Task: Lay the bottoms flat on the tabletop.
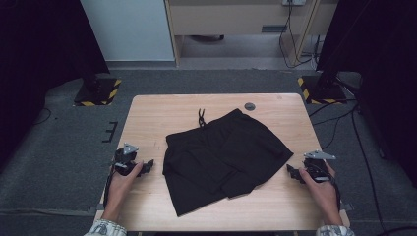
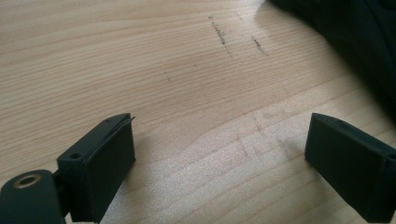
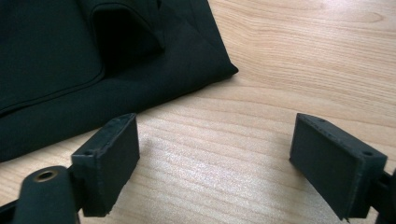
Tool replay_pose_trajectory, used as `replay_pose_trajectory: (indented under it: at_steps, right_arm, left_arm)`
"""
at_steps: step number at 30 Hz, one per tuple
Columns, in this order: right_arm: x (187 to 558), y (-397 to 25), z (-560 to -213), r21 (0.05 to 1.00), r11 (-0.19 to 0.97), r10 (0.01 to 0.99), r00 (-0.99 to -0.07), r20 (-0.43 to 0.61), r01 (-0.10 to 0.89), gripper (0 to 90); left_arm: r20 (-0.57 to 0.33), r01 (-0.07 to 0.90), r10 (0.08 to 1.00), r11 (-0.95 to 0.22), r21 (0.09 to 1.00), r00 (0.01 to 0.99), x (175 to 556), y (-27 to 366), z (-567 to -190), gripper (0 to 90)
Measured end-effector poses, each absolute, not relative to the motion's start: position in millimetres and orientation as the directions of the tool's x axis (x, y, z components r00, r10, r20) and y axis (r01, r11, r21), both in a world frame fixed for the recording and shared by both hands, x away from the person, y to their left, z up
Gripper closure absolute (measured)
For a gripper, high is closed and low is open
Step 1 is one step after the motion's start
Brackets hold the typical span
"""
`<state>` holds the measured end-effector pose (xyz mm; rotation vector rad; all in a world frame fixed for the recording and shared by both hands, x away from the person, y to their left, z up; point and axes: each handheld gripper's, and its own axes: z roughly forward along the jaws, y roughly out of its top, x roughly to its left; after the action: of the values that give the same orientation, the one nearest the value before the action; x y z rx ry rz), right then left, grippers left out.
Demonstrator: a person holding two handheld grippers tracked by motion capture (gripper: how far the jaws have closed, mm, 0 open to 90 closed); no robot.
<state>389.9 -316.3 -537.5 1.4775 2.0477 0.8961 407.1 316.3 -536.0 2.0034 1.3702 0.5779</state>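
Black shorts (image 1: 223, 157) lie spread and rumpled across the middle of the wooden table (image 1: 147, 113), drawstring (image 1: 201, 117) at the far side. My left gripper (image 1: 146, 165) rests low at the table's left edge, open, its jaws wide apart over bare wood, the shorts' edge (image 2: 355, 32) a short way off. My right gripper (image 1: 292, 172) sits at the right edge, open too, with nothing between the jaws. A corner of the shorts (image 3: 93, 70) lies just ahead of it. Each gripper (image 2: 219, 154) (image 3: 215, 154) is apart from the cloth.
A small dark round disc (image 1: 250, 105) sits in the tabletop near the far edge. Stand bases with yellow-black tape (image 1: 97, 92) (image 1: 322, 91) stand on the grey floor beyond the table. Cables (image 1: 364, 147) trail along the right side.
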Motion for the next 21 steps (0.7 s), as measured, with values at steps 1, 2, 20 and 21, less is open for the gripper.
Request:
replay_pose_trajectory:
  at_steps: [1,2,20,21]
  right_arm:
    - [390,-316,-537,0.729,0.209,0.95,-0.313,0.008,0.652,15.5]
    - [390,-315,-537,0.729,0.206,0.951,-0.309,0.008,0.653,15.5]
    - [396,-247,-526,0.776,0.32,0.873,-0.487,-0.018,0.543,43.2]
    - [396,-246,-528,0.764,0.338,0.869,-0.493,-0.029,0.55,44.3]
  left_arm:
    - [0.004,0.655,0.933,-0.255,0.712,0.359,407,316,-536,7.0]
    - [0.004,0.656,0.935,-0.252,0.712,0.355,406,316,-536,6.9]
    - [0.045,0.481,0.708,-0.523,0.704,0.704,361,190,-515,15.7]
    - [0.042,0.492,0.707,-0.532,0.689,0.706,363,189,-518,16.6]
